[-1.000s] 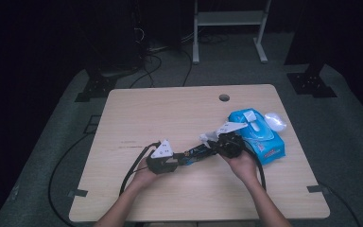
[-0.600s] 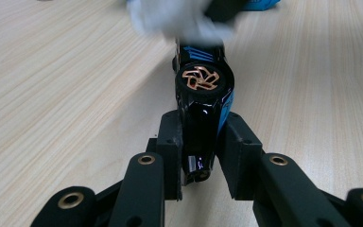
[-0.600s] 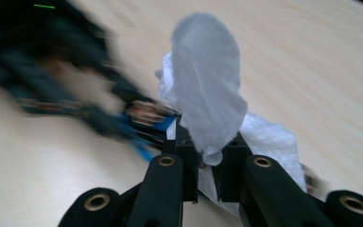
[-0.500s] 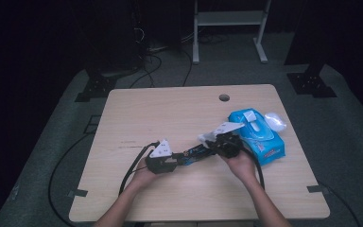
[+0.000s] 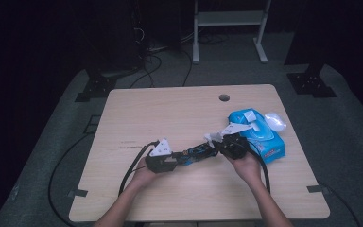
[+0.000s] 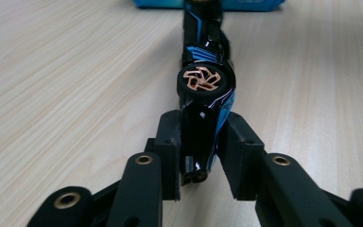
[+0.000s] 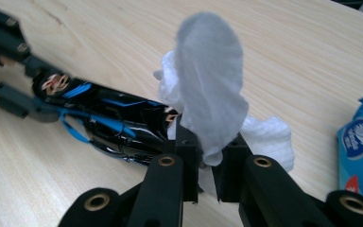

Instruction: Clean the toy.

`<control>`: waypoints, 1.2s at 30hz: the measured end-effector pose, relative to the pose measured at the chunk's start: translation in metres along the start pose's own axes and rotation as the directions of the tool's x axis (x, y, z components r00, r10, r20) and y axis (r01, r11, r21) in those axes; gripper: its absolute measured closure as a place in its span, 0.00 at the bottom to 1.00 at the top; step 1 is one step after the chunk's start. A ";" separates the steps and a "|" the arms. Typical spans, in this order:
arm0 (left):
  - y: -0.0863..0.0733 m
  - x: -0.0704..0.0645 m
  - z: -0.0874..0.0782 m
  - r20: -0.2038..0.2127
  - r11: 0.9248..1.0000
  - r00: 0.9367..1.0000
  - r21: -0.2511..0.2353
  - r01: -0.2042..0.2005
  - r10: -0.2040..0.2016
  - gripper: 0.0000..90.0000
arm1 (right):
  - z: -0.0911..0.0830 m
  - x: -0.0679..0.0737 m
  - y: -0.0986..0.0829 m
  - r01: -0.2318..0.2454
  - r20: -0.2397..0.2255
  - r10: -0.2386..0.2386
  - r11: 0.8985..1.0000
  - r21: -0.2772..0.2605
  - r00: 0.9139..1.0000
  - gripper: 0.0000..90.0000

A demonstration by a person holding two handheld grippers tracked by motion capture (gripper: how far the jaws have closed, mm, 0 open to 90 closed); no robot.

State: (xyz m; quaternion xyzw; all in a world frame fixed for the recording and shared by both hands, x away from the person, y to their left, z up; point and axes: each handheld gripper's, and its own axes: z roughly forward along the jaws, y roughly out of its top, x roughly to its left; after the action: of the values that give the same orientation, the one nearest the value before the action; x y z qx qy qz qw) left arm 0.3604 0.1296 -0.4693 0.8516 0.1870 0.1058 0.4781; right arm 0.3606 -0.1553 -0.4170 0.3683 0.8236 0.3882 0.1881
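Observation:
A black and blue toy car (image 5: 196, 153) (image 6: 203, 90) (image 7: 118, 120) lies on its side on the wooden table (image 5: 170, 113), its copper-coloured wheel facing up. My left gripper (image 5: 177, 159) (image 6: 199, 158) is shut on the car's near end. My right gripper (image 5: 216, 142) (image 7: 207, 156) is shut on a crumpled white wipe (image 5: 212, 137) (image 7: 212, 101), held against the car's other end. A blue pack of wipes (image 5: 257, 132) (image 7: 361, 146) lies just right of the right gripper, its lid flipped up.
A loose white wipe (image 5: 275, 120) lies at the pack's far right corner. A round cable hole (image 5: 224, 97) sits near the table's far edge. Cables trail from both grippers toward the near edge. A white metal stand (image 5: 229, 28) stands on the floor beyond.
The right gripper with the wipe has shifted slightly along the car's end. The left gripper and the car have stayed in place.

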 end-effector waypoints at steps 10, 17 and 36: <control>0.007 0.010 -0.013 0.075 0.987 0.989 -0.086 0.136 -0.129 0.63 | -0.001 0.004 -0.008 -0.014 -0.011 0.014 0.999 -0.046 1.000 0.91; 0.006 0.017 -0.017 0.090 0.969 0.973 -0.108 0.220 -0.211 0.59 | -0.003 0.005 -0.011 -0.014 -0.007 0.013 0.998 -0.058 1.000 0.91; 0.001 0.023 -0.012 0.136 0.939 0.937 -0.084 0.334 -0.321 0.57 | -0.012 0.009 -0.020 0.004 -0.035 -0.007 0.997 -0.073 0.999 0.91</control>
State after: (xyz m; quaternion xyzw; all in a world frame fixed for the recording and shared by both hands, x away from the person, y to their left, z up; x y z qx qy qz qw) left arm 0.3770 0.1475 -0.4622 0.7869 0.2912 -0.0172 0.5438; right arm 0.3383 -0.1634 -0.4255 0.3520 0.8131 0.4238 0.1881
